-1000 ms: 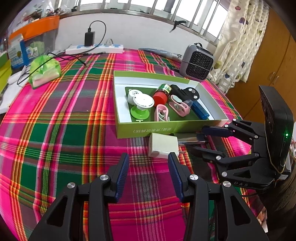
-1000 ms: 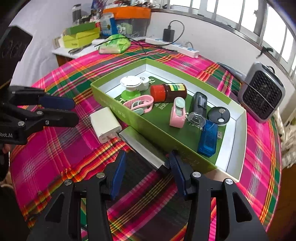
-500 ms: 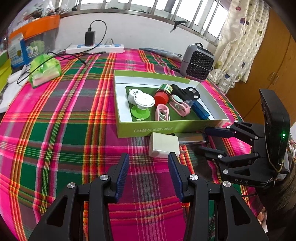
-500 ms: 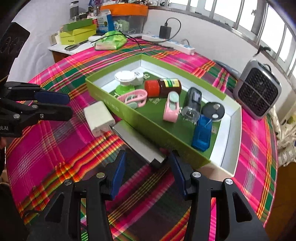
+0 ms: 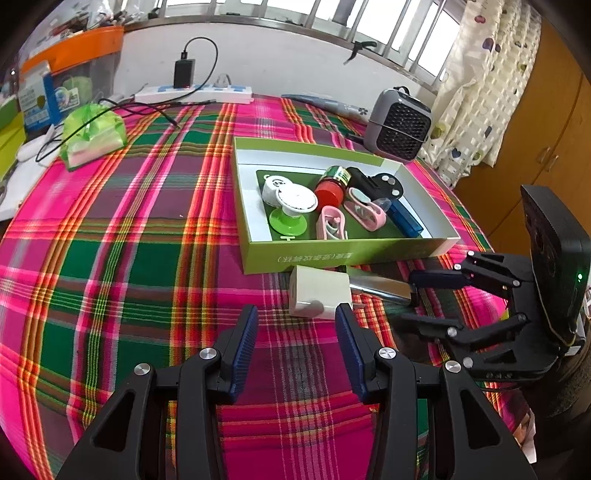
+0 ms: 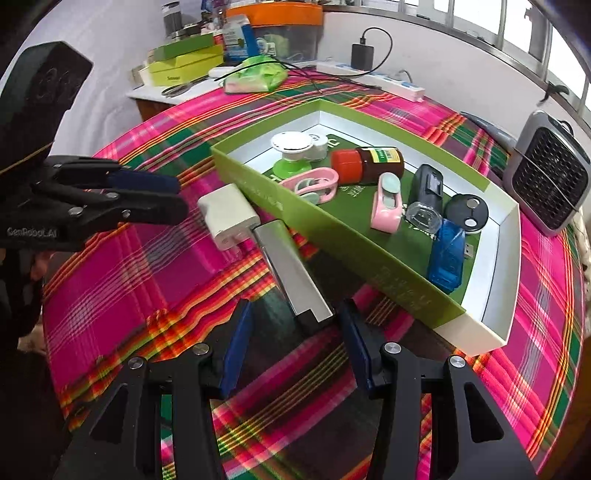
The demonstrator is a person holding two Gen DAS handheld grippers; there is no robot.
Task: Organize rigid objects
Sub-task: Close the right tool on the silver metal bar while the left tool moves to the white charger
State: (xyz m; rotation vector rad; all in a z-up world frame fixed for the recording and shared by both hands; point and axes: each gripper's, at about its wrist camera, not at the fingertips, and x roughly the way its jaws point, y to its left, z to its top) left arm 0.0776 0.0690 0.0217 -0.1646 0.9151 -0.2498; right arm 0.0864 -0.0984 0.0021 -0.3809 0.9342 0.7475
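Left gripper (image 5: 295,336), fingers apart and empty, lower centre, just short of the white charger (image 5: 319,297). Right gripper (image 6: 293,334), fingers apart, straddles the metal bar's (image 6: 291,273) near end beside the green box (image 6: 332,236) on the desk (image 5: 110,240).

Bright daylight enters through the barred window (image 5: 373,26), which is blown out to white. Shadows on the plaid cloth (image 5: 129,236) are soft. Both fisheye views stay sharp, bending strongly toward dark vignetted corners.
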